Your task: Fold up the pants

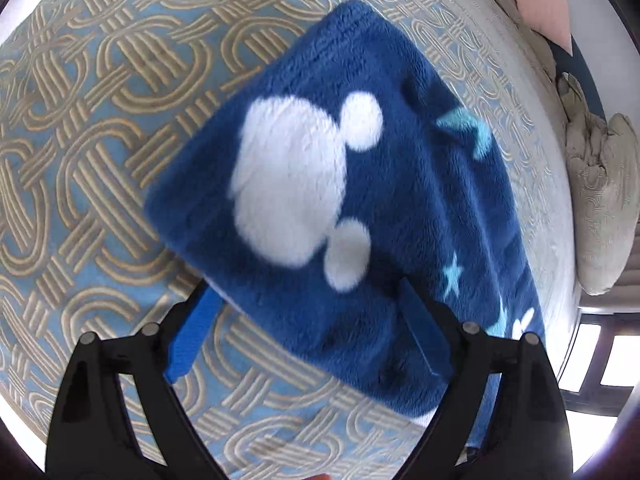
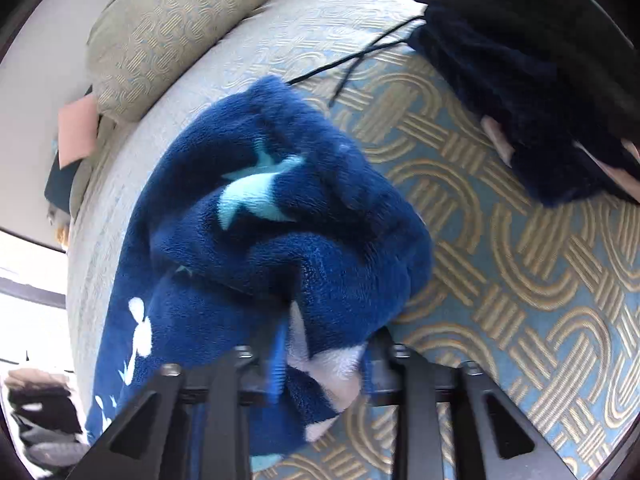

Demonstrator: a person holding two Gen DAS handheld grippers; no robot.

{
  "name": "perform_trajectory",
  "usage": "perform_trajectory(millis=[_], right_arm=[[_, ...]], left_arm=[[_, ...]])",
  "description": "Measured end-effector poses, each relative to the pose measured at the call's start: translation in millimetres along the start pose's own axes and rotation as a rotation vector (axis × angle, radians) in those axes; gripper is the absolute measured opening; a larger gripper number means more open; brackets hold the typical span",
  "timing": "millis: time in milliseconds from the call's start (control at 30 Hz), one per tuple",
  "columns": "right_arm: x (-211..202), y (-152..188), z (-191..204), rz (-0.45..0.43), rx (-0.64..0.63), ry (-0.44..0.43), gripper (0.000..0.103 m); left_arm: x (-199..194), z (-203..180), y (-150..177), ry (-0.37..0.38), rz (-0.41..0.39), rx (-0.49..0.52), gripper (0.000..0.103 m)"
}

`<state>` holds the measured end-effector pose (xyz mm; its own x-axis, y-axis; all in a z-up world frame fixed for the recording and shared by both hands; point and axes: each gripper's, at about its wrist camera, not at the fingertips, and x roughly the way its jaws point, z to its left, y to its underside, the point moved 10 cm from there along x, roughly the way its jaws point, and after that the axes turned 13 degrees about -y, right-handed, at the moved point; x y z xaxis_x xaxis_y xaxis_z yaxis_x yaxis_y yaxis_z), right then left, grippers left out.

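The fluffy dark-blue fleece pants with white blobs and pale stars [image 1: 340, 208] lie folded on the blue-and-tan patterned bedspread [image 1: 100, 128], their long axis running ahead and rightward from the left gripper [image 1: 308, 344]. That gripper stands wide apart astride the near edge, pinching nothing. The right gripper [image 2: 324, 364] is nearer the work, its jaws narrow and clamped on a bunched corner directly ahead.

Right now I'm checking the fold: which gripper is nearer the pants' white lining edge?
Right. The right gripper is shut on the white lining edge of the pants; the left gripper stands open over the blue outer side.
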<state>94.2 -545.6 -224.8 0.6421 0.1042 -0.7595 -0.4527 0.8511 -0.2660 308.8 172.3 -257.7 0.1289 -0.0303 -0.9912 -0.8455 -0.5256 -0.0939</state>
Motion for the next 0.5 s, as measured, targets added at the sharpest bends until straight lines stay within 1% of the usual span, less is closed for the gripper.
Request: perform_trajectory(millis=[33, 67, 100, 133, 167, 267, 333, 400, 500], right_arm=[[-1, -1, 6, -0.007, -0.037, 0.028, 0.018], [-2, -1, 9, -0.013, -0.059, 0.047, 0.016], [-4, -2, 14, -0.022, -0.088, 0.076, 0.016], [-8, -3, 17, -0.033, -0.105, 0.099, 0.015], [-11, -3, 19, -0.044, -0.114, 0.116, 0.015], [-28, -6, 30, -0.083, -0.149, 0.178, 0.014], [-36, -8, 36, -0.09, -0.153, 0.175, 0.014], [-50, -9, 43, -0.1, -0.155, 0.165, 0.013], [-70, -12, 51, -0.123, -0.167, 0.152, 0.013]], left_arm=[[1, -2, -2, -0.015, -0.006, 0.004, 0.087], [-1, -5, -5, -0.04, -0.03, 0.016, 0.065], [-2, -7, -9, -0.06, -0.052, 0.035, 0.049], [-4, -14, -13, -0.044, -0.049, 0.068, 0.027], [-3, -15, -17, -0.017, -0.033, 0.074, 0.022], [-15, -8, -27, 0.004, -0.02, 0.045, 0.02], [-27, -7, -30, 0.036, -0.032, 0.041, 0.02], [-46, -7, -26, 0.068, -0.05, 0.058, 0.019], [-73, -14, -21, 0.065, -0.112, 0.125, 0.019]])
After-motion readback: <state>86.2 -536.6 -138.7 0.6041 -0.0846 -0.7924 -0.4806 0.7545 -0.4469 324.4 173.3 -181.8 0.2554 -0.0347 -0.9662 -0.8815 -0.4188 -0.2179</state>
